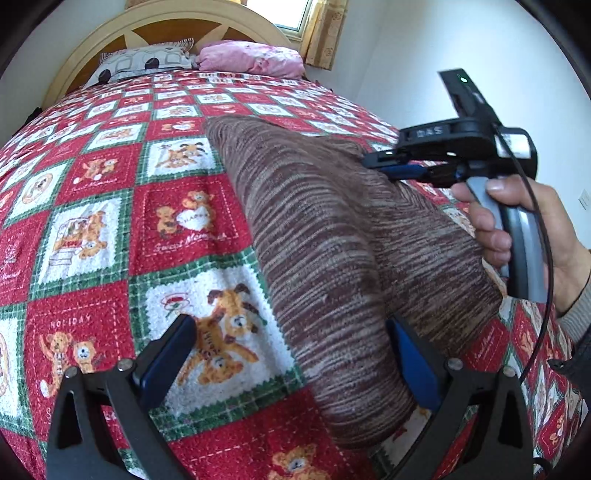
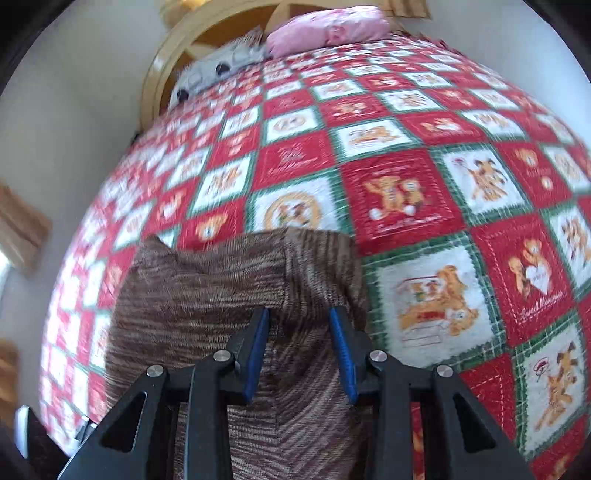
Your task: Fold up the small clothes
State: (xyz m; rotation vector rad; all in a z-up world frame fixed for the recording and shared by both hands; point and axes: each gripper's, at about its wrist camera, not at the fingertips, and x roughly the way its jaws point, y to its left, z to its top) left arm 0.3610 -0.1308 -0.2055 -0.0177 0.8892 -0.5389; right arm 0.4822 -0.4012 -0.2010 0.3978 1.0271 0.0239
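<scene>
- Surface: a bed covered by a quilt [image 1: 110, 206] in red, white and green squares with bear and dog prints; it fills most of both views.
- Headboard [image 1: 110, 40]: cream arch with brown panels, top of the left view; upper left centre in the right view.
- Pillows: a grey-patterned pillow [image 1: 144, 61] and a pink pillow [image 1: 251, 59] lie side by side against the headboard.
- Room: white walls; a window with a yellow curtain [image 1: 327, 29] at the top, right of centre, left view. A blurred tan shape sits at the left edge of the right view; what it is cannot be told.
- Garment [image 1: 332, 251]: brown striped knit, lying on the quilt, running from centre to lower right in the left view; lower centre in the right view.
- Left gripper [image 1: 291, 365]: jaws wide apart at the bottom of its view, the garment's near end between them, the pads not pressing on it.
- Right gripper [image 2: 299, 350]: jaws partly apart, over a raised fold of the garment; whether the pads pinch it cannot be told. In the left view it sits at the garment's right edge, held by a hand [image 1: 524, 229].
</scene>
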